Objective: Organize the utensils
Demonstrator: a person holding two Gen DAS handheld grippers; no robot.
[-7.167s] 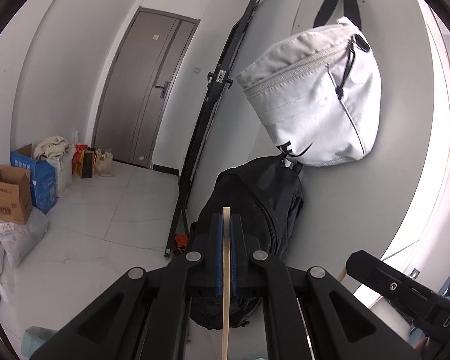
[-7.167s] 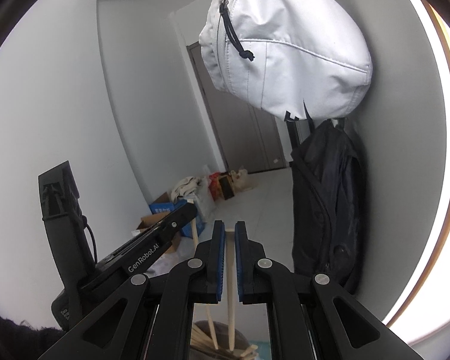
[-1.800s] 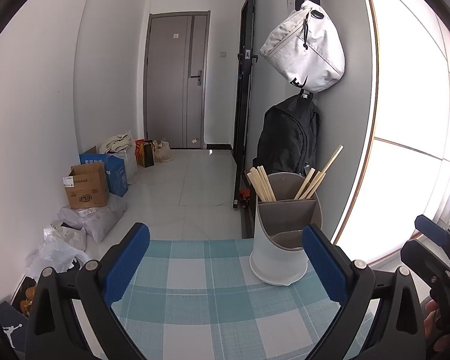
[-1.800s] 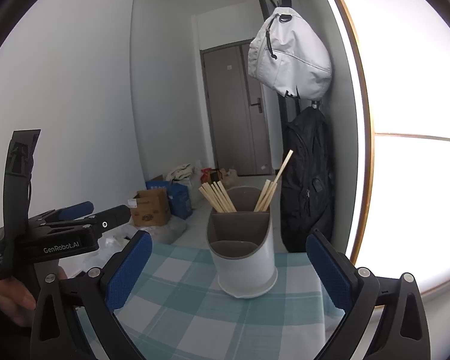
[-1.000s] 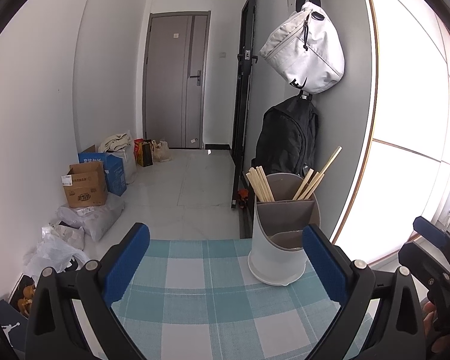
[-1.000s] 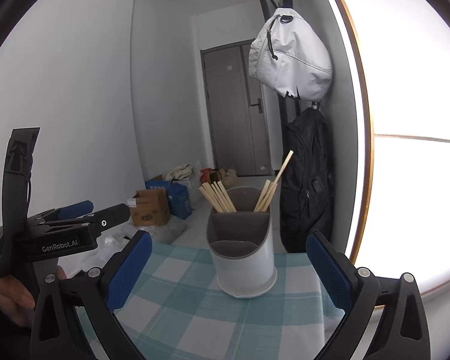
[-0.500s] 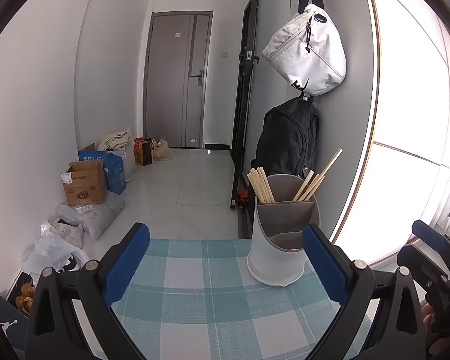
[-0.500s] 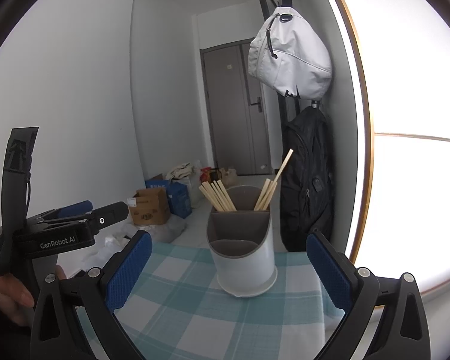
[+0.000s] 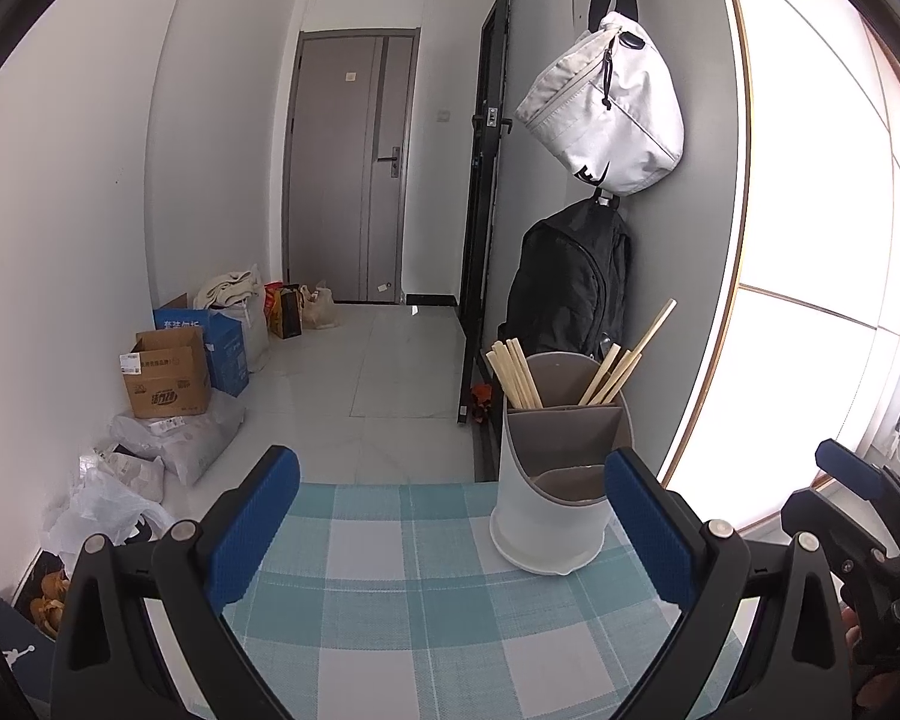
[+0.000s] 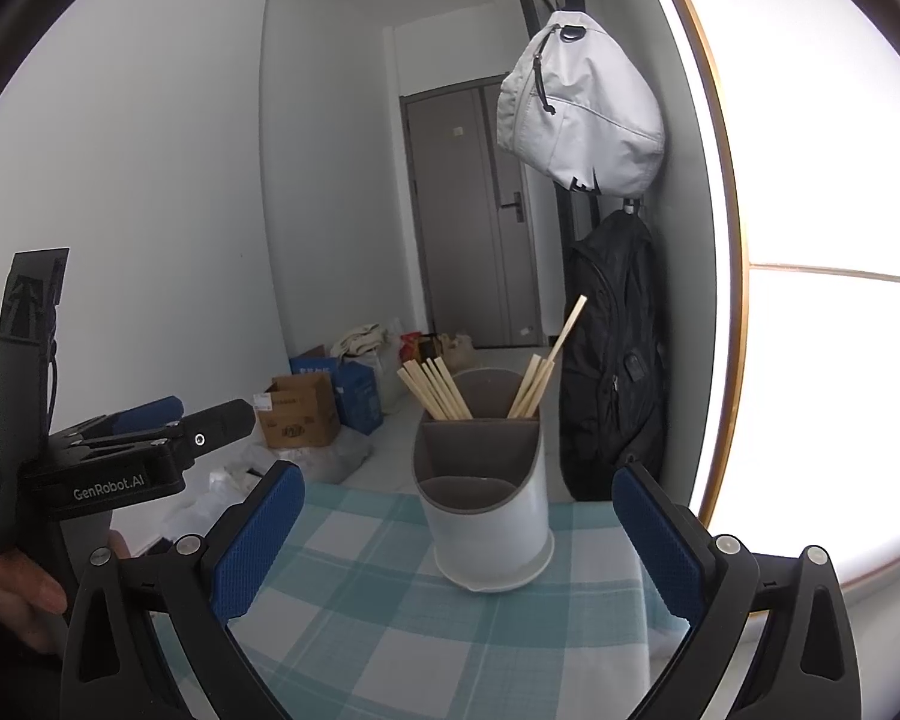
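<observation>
**Chopsticks Stand in the Holder**

The wooden chopsticks (image 9: 570, 369) stand in the utensil holder (image 9: 555, 486). The holder is white outside and grey inside, and it sits upright on a blue and white checked tablecloth (image 9: 426, 606). One bunch of sticks leans to the left in the back part of the holder. Another bunch leans to the right, and one stick pokes up higher than the rest. The front part of the holder looks empty.

The left gripper (image 9: 450, 531) is just in front of the holder. Its blue pads are spread wide apart and hold nothing. The right gripper (image 10: 456, 537) is also in front of the holder, spread wide and holding nothing.

Behind the holder a black backpack (image 9: 570, 282) hangs on the wall. A white bag (image 9: 606, 114) hangs above it. Left of the holder, cardboard boxes (image 9: 168, 378) sit on the floor.
</observation>
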